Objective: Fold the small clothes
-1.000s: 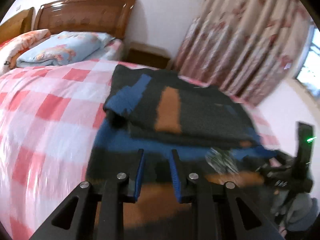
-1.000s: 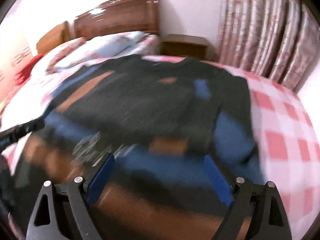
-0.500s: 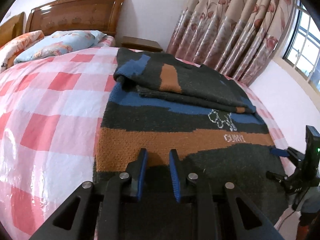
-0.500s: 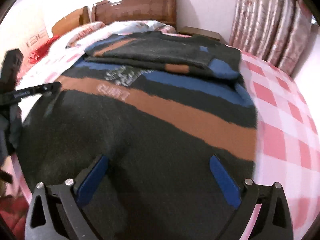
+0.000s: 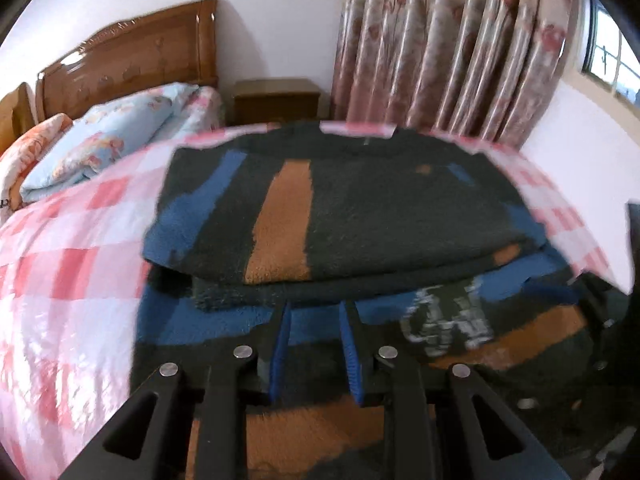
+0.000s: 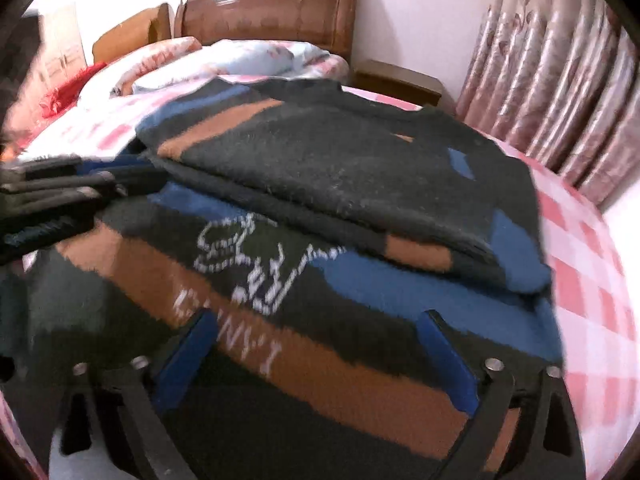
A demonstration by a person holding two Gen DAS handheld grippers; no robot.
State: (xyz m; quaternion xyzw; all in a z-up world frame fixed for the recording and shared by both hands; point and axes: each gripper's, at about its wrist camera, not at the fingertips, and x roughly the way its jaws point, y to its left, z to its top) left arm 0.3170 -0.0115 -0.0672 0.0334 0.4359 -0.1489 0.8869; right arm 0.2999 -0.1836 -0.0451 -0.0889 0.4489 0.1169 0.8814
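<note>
A dark fleece sweater (image 5: 360,216) with blue and orange bands lies flat on the bed, its sleeves folded across the chest (image 6: 320,160). My left gripper (image 5: 314,308) hovers over the blue band just below the folded sleeves. Its jaws stand a narrow gap apart, and only the flat cloth shows through that gap. My right gripper (image 6: 316,314) is wide open above the orange band, beside the white stitched logo (image 6: 248,264). In the right wrist view the left gripper's fingers (image 6: 80,188) reach in from the left edge. Both views are blurred.
The bed's pink checked cover (image 5: 60,280) spreads left and right of the sweater. Pale pillows (image 5: 108,144) lie below the wooden headboard (image 5: 132,64). A nightstand (image 5: 276,98) and floral curtains (image 5: 460,48) stand behind. The mattress edge drops off at the right (image 6: 600,280).
Half a second ago both grippers were back near the sweater's hem. Both have since moved forward over the body toward the folded sleeves. Neither jaw gap has changed.
</note>
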